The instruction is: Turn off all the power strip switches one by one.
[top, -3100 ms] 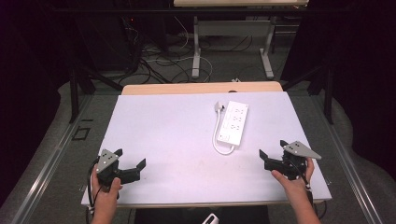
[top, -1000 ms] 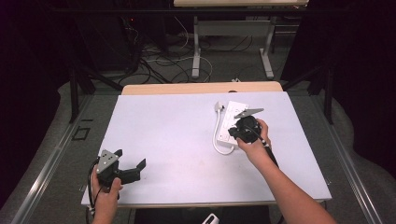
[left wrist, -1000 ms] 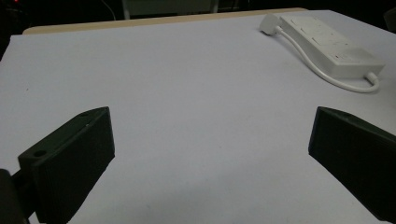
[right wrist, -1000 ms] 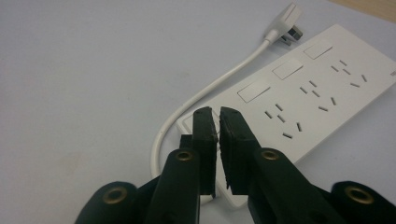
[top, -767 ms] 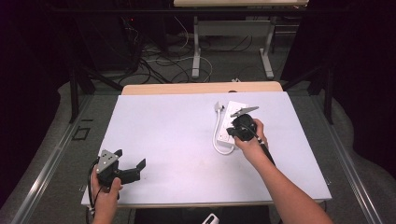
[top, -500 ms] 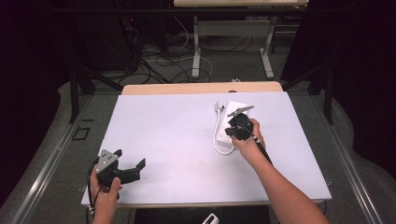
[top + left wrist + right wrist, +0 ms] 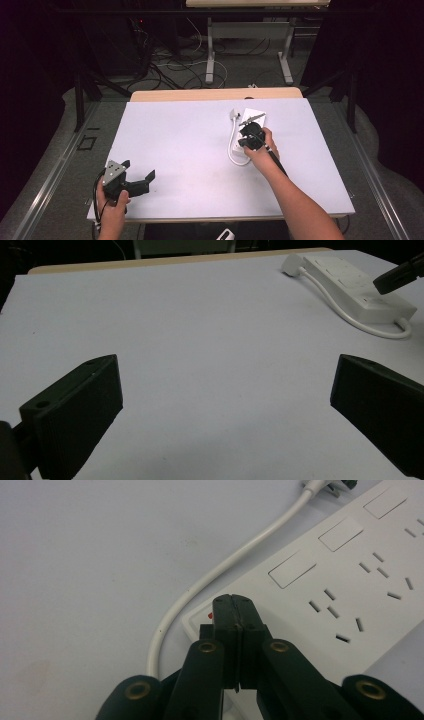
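A white power strip point(image 7: 254, 121) lies at the right middle of the table, its white cable point(image 7: 232, 150) looped to a plug point(image 7: 234, 115) beside it. My right gripper point(image 7: 246, 140) is over the strip's near end with its jaws shut and nothing between them. In the right gripper view its closed tips point(image 7: 233, 602) sit right at a small red switch point(image 7: 210, 615) on the strip point(image 7: 350, 580); I cannot tell whether they touch it. My left gripper point(image 7: 134, 181) rests near the front left edge, open wide and empty, its jaws point(image 7: 225, 390) framing bare table.
The white table point(image 7: 180, 135) has a wooden strip along its far edge point(image 7: 215, 94). Beyond it stand desk legs and tangled cables on the floor point(image 7: 170, 60). In the left gripper view the power strip point(image 7: 350, 285) lies far right, with the other gripper's tip point(image 7: 400, 275) over it.
My right gripper has moved a little left and down along the power strip to its near end, jaws staying shut. The left gripper has not moved.
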The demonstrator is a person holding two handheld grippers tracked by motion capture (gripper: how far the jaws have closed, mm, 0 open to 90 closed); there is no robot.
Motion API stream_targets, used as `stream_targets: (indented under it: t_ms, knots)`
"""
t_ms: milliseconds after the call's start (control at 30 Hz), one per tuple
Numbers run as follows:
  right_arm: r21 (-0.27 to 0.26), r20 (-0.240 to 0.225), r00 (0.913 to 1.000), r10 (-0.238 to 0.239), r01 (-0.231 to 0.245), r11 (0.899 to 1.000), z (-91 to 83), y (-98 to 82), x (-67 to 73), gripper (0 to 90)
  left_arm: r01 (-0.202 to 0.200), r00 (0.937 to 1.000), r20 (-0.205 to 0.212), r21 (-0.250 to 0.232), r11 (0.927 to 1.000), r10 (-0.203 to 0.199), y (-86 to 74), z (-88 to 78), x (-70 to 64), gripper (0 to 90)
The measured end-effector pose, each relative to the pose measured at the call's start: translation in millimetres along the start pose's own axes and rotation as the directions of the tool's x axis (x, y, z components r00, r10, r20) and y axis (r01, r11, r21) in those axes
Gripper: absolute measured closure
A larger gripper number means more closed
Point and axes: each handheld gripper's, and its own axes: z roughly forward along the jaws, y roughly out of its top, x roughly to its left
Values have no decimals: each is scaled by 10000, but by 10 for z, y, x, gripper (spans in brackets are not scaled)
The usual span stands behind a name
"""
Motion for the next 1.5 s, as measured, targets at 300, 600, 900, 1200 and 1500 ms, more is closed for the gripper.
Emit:
stream_targets:
  t_ms: [300,600,900,1200,1500]
  knots:
    - [208,113,9999,60,-62,9998,82,-15,7,900,29,10000,-12,15,10000,-29,1,-1,13,5]
    - [107,122,9997,215,-216,9997,106,-39,24,900,40,10000,-33,-15,10000,-40,2,-3,6,5]
    - [107,431,9988,-250,246,9996,111,-48,58,900,-18,10000,-35,-6,10000,18,4,3,14,5]
    - [110,376,9992,-100,96,9999,114,-44,35,900,34,10000,-38,-1,10000,-34,5,-4,20,5]
    - [48,101,9998,143,-143,9999,91,-32,-3,900,4,10000,-69,6,10000,-4,6,3,24,5]
